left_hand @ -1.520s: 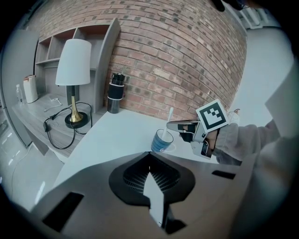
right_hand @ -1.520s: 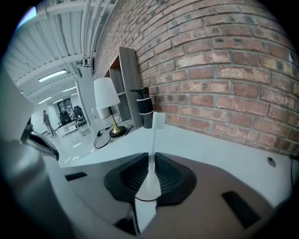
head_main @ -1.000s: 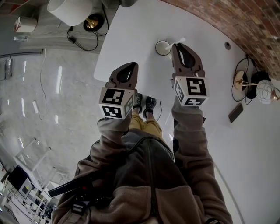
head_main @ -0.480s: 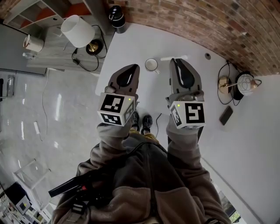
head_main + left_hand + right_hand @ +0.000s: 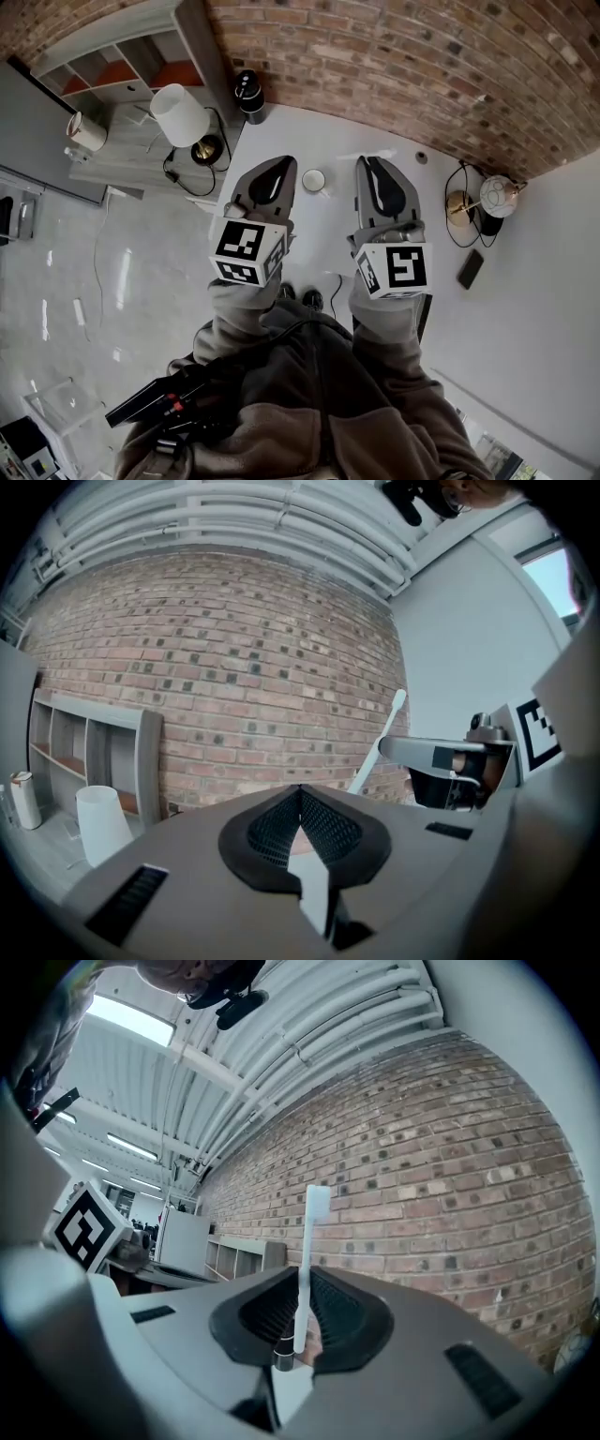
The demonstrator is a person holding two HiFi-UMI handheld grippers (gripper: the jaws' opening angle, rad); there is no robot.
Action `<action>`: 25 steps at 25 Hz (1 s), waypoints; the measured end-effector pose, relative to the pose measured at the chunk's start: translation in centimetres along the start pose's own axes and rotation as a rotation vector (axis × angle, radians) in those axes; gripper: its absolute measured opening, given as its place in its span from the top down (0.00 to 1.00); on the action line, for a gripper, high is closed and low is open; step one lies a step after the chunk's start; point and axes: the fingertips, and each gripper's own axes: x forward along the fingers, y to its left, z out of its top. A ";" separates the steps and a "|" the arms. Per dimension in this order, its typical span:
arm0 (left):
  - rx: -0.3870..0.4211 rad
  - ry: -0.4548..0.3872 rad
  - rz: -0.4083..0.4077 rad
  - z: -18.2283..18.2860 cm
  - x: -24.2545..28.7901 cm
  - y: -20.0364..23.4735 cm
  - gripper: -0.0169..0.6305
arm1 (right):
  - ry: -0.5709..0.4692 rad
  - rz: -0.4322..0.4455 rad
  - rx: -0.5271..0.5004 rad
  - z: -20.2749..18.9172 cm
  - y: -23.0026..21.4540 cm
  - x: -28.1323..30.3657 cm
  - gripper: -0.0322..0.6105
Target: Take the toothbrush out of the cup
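My right gripper is shut on the white toothbrush, which stands upright between its jaws with the head on top. The left gripper view shows that same toothbrush slanting up from the right gripper, in front of the brick wall. In the head view the white cup stands on the white table, between and below the two grippers. My left gripper is shut with nothing in it and hangs to the left of the cup.
A brick wall runs behind the table. At the table's far left corner stands a black speaker, and a white lamp stands beside a grey shelf. To the right lie a phone and a round lamp.
Both grippers have risen away from the cup, which now looks smaller and sits between them. The toothbrush has come up with the right gripper, clear of the cup.
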 end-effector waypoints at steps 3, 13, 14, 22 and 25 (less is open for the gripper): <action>0.021 -0.034 -0.005 1.8 -0.4 -0.3 0.97 | -0.026 -0.010 -0.020 1.7 0.0 -0.3 0.89; 0.079 -0.121 -0.010 6.3 -1.1 -0.9 0.97 | -0.110 -0.012 -0.061 5.9 -0.1 -1.0 0.89; 0.086 -0.128 -0.011 6.8 -1.2 -1.0 0.97 | -0.119 -0.012 -0.065 6.3 -0.1 -1.1 0.89; 0.126 -0.176 -0.007 9.1 -1.4 -0.8 0.97 | -0.187 -0.012 -0.092 8.7 0.0 -1.0 0.89; 0.130 -0.184 -0.004 9.4 -1.4 -0.6 0.97 | -0.198 -0.010 -0.094 9.0 0.0 -0.8 0.89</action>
